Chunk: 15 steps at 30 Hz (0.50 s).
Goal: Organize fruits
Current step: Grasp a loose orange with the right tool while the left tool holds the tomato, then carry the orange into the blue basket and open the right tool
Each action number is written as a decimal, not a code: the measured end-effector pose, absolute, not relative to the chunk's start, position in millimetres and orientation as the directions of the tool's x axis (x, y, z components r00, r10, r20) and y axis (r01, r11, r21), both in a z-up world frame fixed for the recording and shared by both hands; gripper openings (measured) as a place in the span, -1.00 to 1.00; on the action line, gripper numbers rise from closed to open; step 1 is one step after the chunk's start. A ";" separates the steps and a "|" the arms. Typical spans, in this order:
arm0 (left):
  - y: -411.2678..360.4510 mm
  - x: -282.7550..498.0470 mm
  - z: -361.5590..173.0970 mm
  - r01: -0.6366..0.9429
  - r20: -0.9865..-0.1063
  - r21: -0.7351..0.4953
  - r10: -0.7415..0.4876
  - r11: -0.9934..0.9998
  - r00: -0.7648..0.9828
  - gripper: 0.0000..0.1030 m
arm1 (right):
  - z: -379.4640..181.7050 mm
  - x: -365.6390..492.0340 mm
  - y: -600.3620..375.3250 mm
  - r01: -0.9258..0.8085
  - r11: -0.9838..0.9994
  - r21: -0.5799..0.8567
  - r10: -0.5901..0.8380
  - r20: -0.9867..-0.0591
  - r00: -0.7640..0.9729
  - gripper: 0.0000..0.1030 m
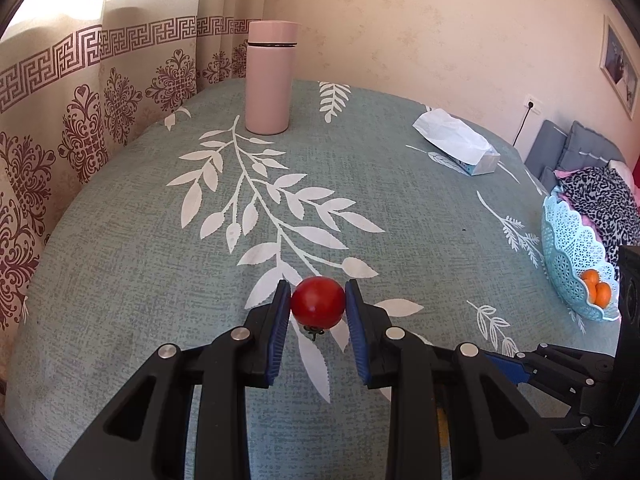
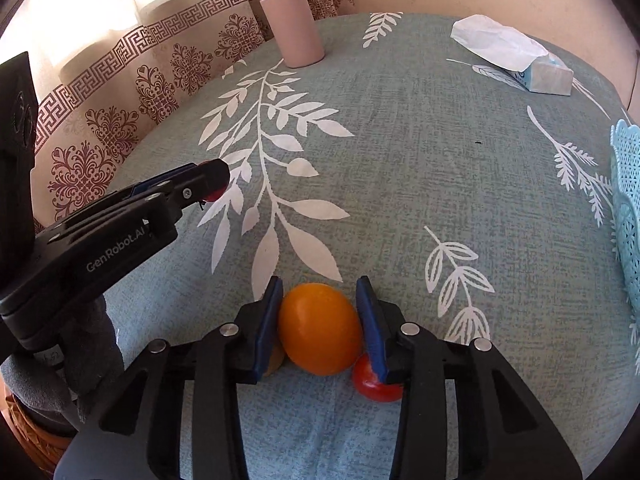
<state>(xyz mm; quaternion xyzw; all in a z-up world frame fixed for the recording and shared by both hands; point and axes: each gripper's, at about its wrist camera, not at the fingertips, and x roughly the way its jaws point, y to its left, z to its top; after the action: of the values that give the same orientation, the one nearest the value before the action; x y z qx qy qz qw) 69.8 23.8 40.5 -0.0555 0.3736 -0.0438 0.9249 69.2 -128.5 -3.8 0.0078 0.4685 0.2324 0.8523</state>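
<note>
My left gripper (image 1: 318, 300) is shut on a small red tomato (image 1: 318, 302), held just above the tablecloth; it also shows in the right wrist view (image 2: 214, 188), at the left. My right gripper (image 2: 319, 312) is shut on an orange fruit (image 2: 320, 328). A second red tomato (image 2: 374, 380) lies on the cloth under the right finger. A brownish fruit (image 2: 276, 360) peeks out behind the left finger. A light blue lattice basket (image 1: 568, 256) at the right edge holds small oranges (image 1: 598, 288); its rim shows in the right wrist view (image 2: 626, 200).
A pink thermos (image 1: 270, 76) stands at the far side of the table. A tissue pack (image 1: 460, 142) lies at the far right. The table has a grey-green leaf-print cloth (image 1: 160, 260). A patterned curtain (image 1: 60, 128) hangs on the left.
</note>
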 end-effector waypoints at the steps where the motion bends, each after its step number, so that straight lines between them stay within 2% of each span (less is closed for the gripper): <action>1: 23.6 69.7 40.3 0.040 -0.687 -0.135 -0.123 0.990 0.716 -0.45 | -3.4 68.1 -129.3 -0.387 0.892 0.234 0.405 -0.794 0.454 -0.25; 15: 20.7 70.0 37.9 0.049 -0.691 -0.131 -0.126 0.990 0.712 -0.45 | 35.7 58.9 -160.2 -0.349 0.889 0.295 0.448 -0.716 0.535 -0.25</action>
<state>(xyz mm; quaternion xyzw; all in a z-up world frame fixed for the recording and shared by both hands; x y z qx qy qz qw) 70.0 20.7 37.9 -0.0517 0.3768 -0.0474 0.9236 58.9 -160.2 35.7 0.0581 0.4248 0.2281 0.8741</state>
